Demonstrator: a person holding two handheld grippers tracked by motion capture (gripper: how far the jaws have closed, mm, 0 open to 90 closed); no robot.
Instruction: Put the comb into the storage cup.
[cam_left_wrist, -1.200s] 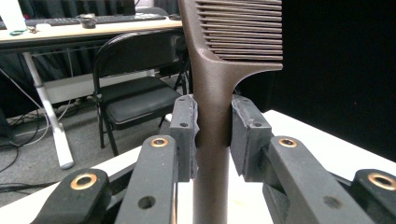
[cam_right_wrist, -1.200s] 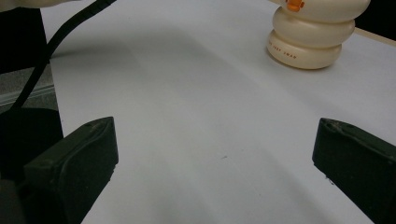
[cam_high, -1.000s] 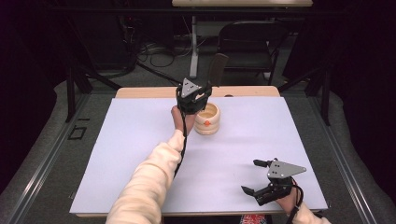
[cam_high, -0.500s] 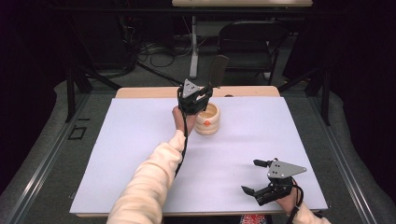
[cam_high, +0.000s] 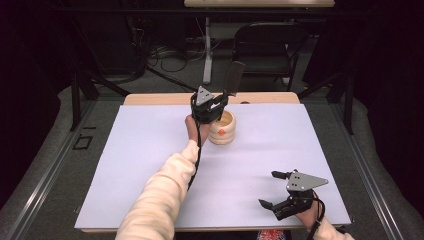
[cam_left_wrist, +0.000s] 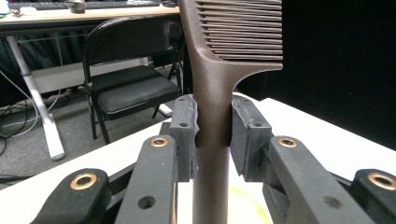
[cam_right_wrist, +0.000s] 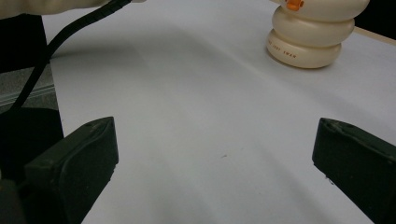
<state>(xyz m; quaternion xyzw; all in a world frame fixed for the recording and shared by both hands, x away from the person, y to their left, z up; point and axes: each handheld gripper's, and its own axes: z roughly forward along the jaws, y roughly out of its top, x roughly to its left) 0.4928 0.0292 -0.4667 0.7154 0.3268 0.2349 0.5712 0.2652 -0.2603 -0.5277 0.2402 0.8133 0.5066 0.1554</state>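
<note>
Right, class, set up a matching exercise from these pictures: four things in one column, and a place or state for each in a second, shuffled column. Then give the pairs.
Things:
1. comb
2. cream holder
3. left gripper
4. right gripper

Places or states:
A. jaws wide apart, low over the table's near right part
B. stands on the white table, far centre
C. upright, teeth at the top
D. jaws clamped on a brown handle

Pairs: 1-C, 2-B, 3-D, 4-A
</note>
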